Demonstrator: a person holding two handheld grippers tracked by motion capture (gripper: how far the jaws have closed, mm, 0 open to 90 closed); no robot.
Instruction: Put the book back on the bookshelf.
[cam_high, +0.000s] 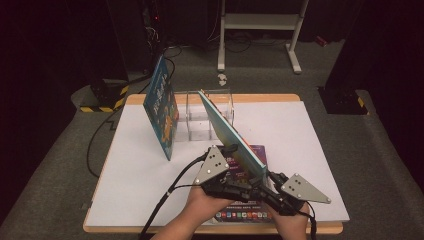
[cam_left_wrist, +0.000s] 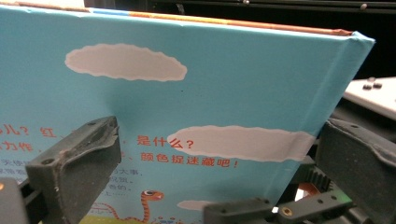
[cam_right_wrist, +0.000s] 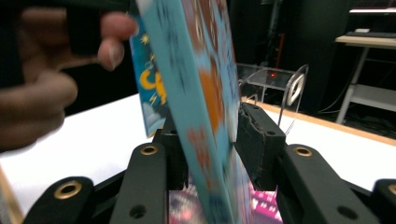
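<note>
Right gripper (cam_right_wrist: 205, 140) around tilted book (cam_high: 230, 132)

A: What stands between the black jaws?
B: A light-blue book (cam_right_wrist: 205, 93), on edge and tilted, with little gap to either pad; contact cannot be told.

A: And beyond it?
B: A clear acrylic stand (cam_right_wrist: 292, 88) on the white table (cam_right_wrist: 93, 140); a hand (cam_right_wrist: 42, 88) at left.

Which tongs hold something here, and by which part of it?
The right tongs grip the tilted blue book across its near lower edge. The left tongs stand open beside its cover, holding nothing.
</note>
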